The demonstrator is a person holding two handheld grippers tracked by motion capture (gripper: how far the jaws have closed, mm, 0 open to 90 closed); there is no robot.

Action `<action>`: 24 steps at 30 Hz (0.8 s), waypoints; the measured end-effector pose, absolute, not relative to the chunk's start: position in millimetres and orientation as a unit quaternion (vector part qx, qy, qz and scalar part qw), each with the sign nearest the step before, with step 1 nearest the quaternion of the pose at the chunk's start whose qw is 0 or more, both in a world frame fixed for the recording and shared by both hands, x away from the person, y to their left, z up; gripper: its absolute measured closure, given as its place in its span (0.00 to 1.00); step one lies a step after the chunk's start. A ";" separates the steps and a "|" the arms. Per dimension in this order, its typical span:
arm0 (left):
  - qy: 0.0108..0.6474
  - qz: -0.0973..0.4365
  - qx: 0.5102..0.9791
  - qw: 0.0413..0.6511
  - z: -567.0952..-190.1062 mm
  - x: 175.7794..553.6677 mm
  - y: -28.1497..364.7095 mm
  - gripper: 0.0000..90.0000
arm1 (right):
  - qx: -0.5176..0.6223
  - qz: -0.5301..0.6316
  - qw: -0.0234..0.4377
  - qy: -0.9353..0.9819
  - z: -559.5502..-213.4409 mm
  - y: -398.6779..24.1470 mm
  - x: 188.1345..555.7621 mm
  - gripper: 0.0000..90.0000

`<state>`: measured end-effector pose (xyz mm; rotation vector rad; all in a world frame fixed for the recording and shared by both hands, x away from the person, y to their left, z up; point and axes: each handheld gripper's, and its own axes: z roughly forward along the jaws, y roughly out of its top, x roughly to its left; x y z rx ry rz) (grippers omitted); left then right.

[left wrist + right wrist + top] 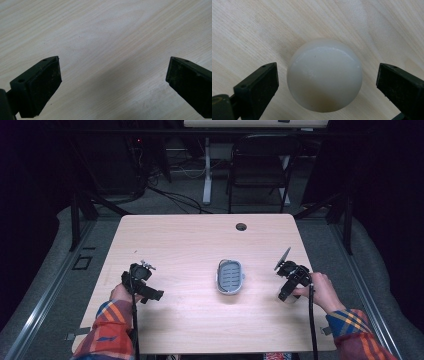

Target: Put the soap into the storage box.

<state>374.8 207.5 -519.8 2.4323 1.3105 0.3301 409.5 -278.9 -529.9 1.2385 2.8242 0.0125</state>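
My right hand-held gripper (327,82) stands open over the bench (190,240), its jaws either side of a white ball (324,75) with a gap showing on both sides; neither pad touches it. The ball rests on the bench at the 4 o'clock side of the surface. My left hand-held gripper (113,80) is open wide over bare wood at 8 o'clock, holding nothing. A grey oval dish (230,277) lies between both grippers near the bench centre, well apart from the ball. A cable hole (241,226) sits at 12 o'clock.
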 end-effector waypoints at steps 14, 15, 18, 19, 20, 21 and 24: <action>0.463 0.117 0.860 0.178 -519.9 374.7 207.2 0.00 | 0.409 -0.012 0.017 0.912 -534.6 -278.3 410.9 0.17; 0.463 0.116 0.861 0.177 -519.7 374.7 207.2 0.00 | 0.409 -0.012 0.017 0.912 -534.6 -278.3 410.9 0.17; 0.463 0.117 0.860 0.178 -519.9 374.7 207.2 0.00 | 0.408 -0.008 0.019 0.913 -537.1 -279.1 411.0 0.18; 0.463 0.116 0.861 0.178 -520.0 374.7 207.1 0.00 | 0.406 -0.016 0.014 0.914 -535.9 -278.8 411.9 0.18; 0.462 0.116 0.861 0.177 -519.8 374.8 207.1 0.00 | 0.406 -0.020 0.011 0.914 -535.6 -278.6 412.2 0.18; 0.462 0.116 0.861 0.177 -519.8 374.8 207.1 0.00 | 0.406 -0.021 0.011 0.914 -536.0 -278.6 412.3 0.19; 0.462 0.116 0.861 0.177 -520.0 374.8 207.0 0.00 | 0.406 -0.021 0.008 0.913 -537.4 -278.7 412.6 0.19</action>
